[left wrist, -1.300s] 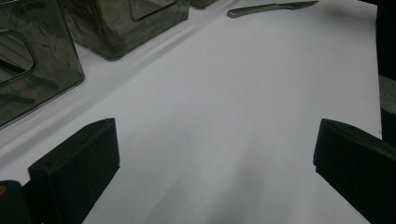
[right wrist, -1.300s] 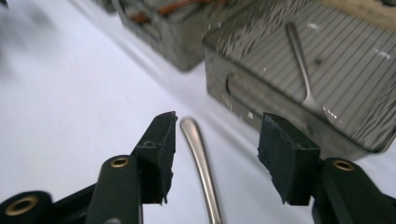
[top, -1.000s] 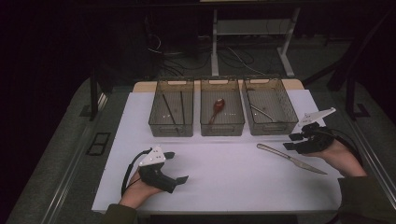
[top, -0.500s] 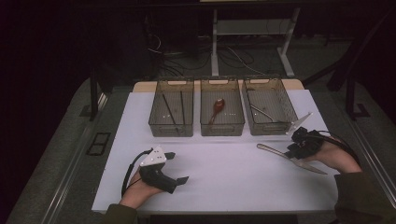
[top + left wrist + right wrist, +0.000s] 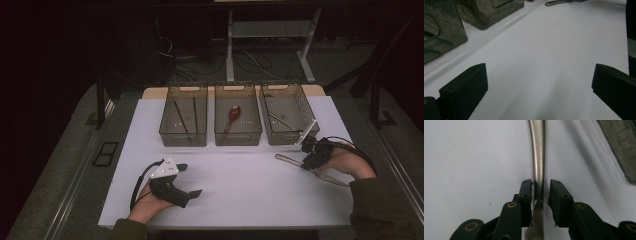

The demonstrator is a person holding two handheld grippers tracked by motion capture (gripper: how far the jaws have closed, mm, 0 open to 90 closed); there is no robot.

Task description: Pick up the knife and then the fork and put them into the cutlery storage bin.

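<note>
Down on the white table (image 5: 240,190), the right gripper (image 5: 541,192) straddles a metal knife (image 5: 538,157), its jaws having just been closing; the left pad seems to touch the handle, a sliver of gap shows at the right. Beyond the jaws the handle runs out of frame, and the blade end is hidden beneath them. The left gripper (image 5: 539,82) rests wide open, holding nothing.

A silver table knife (image 5: 312,169) lies flat on the white tabletop (image 5: 240,190).
</note>
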